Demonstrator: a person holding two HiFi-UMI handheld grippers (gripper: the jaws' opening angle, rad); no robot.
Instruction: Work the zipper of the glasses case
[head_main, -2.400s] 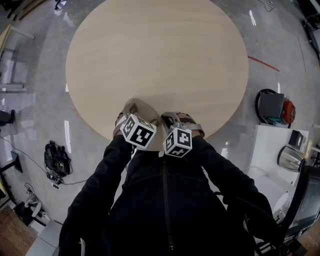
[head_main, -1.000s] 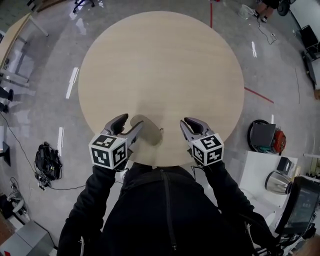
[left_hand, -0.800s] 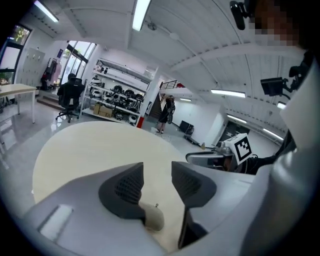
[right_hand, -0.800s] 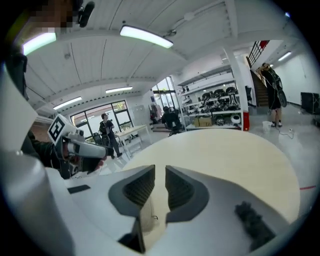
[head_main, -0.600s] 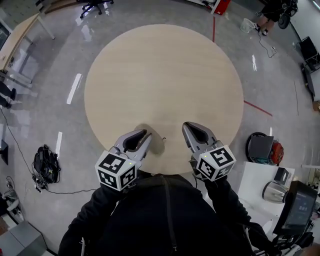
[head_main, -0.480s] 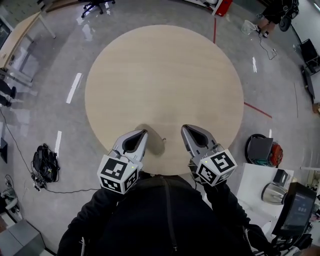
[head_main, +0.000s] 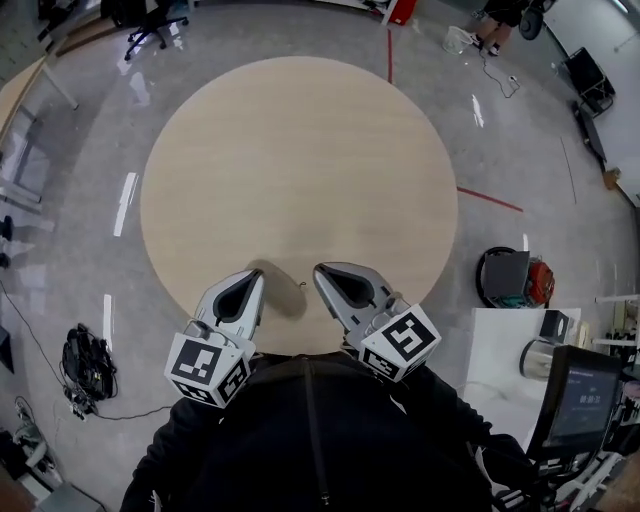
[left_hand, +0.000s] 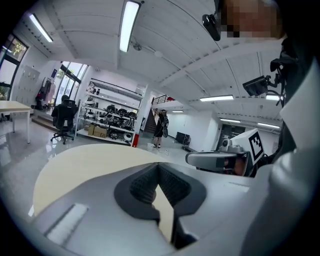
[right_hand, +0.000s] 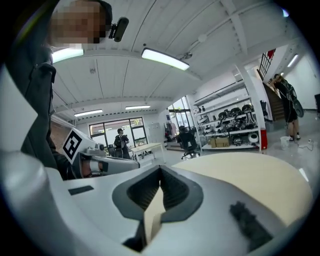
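A beige glasses case lies on the round wooden table near its front edge, its small zipper pull pointing right. My left gripper hovers above the case's left end and hides part of it. Its jaws have just closed with nothing between them. My right gripper hangs just right of the case, shut and empty. In the left gripper view the left gripper is raised with its pads meeting, and the right gripper shows beside it. The right gripper view shows the right gripper the same way.
The person's dark jacket fills the bottom of the head view. On the floor are a black bag at left, a black bin and a white cabinet with a kettle at right. A red tape line crosses the floor.
Both grippers came off the case, spread apart and rose toward the camera. Their jaws went from partly open to shut. The case stayed on the table.
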